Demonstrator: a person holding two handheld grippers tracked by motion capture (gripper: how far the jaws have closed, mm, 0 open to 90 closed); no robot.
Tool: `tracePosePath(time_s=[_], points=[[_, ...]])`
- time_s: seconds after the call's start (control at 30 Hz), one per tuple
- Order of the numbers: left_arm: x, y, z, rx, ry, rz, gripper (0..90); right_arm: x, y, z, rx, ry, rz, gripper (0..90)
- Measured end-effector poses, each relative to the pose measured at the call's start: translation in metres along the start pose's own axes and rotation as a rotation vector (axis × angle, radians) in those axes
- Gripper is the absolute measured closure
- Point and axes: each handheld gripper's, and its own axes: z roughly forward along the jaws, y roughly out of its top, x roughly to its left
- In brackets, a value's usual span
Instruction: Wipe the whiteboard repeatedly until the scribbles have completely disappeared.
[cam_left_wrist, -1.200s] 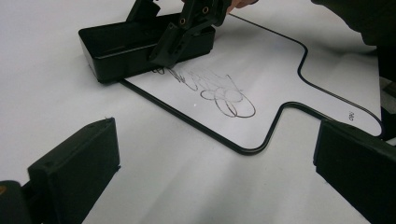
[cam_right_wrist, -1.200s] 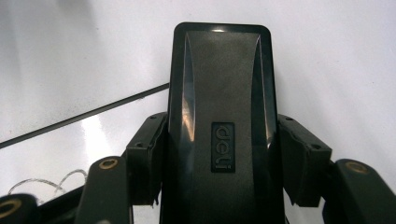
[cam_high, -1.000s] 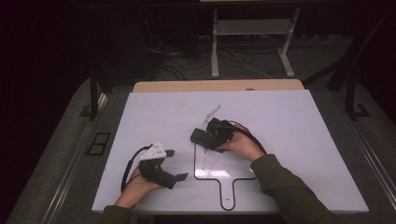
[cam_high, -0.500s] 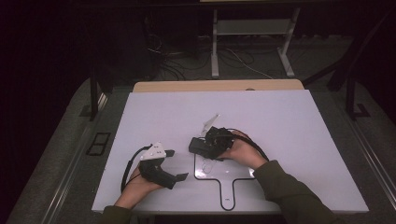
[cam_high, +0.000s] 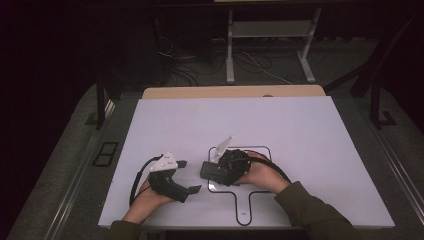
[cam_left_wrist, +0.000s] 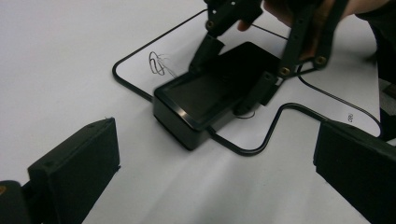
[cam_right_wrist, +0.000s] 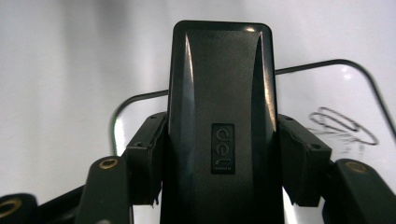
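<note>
While clamped: black box (cam_right_wrist: 219, 126) between right hand-held gripper's (cam_right_wrist: 219, 163) jaws.

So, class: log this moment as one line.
right gripper: shut on black box | left gripper: open, holding nothing | box: over paddle outline

Black box (cam_right_wrist: 219, 116) clamped between jaws, white table (cam_right_wrist: 70, 70) beneath

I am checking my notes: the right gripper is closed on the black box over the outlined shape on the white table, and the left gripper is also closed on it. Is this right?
Not quite. The left gripper holds nothing: in the left gripper view its fingers stand open, apart from the black box. The right gripper alone is closed on the box, over the outlined shape on the white table.
</note>
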Motion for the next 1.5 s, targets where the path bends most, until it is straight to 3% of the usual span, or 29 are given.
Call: tracePosePath(time_s=[0.2, 0.3, 0.5, 0.87, 1.2, 1.5], points=[[0.0, 0.0, 0.0, 0.0, 0.0, 0.001, 0.0, 0.015, -0.002, -0.002, 0.001, 0.021, -0.031, 38.9], [0.0, 0.0, 0.0, 0.001, -0.001, 0.003, 0.0, 0.014, -0.001, -0.002, -0.001, 0.025, -0.026, 38.9], [0.0, 0.0, 0.0, 0.001, -0.001, -0.002, 0.0, -0.002, 0.0, 0.001, -0.01, -0.003, 0.02, 39.0], [-0.001, 0.0, 0.001, 0.001, -0.002, -0.001, 0.0, -0.046, 0.004, 0.006, -0.012, -0.051, 0.119, 39.0], [-0.001, 0.0, 0.001, 0.004, -0.004, 0.006, 0.0, -0.073, 0.006, 0.008, -0.011, -0.092, 0.174, 39.0], [-0.001, 0.0, 0.001, 0.002, -0.004, 0.002, 0.0, -0.068, 0.007, 0.008, 0.002, -0.098, 0.158, 39.0]])
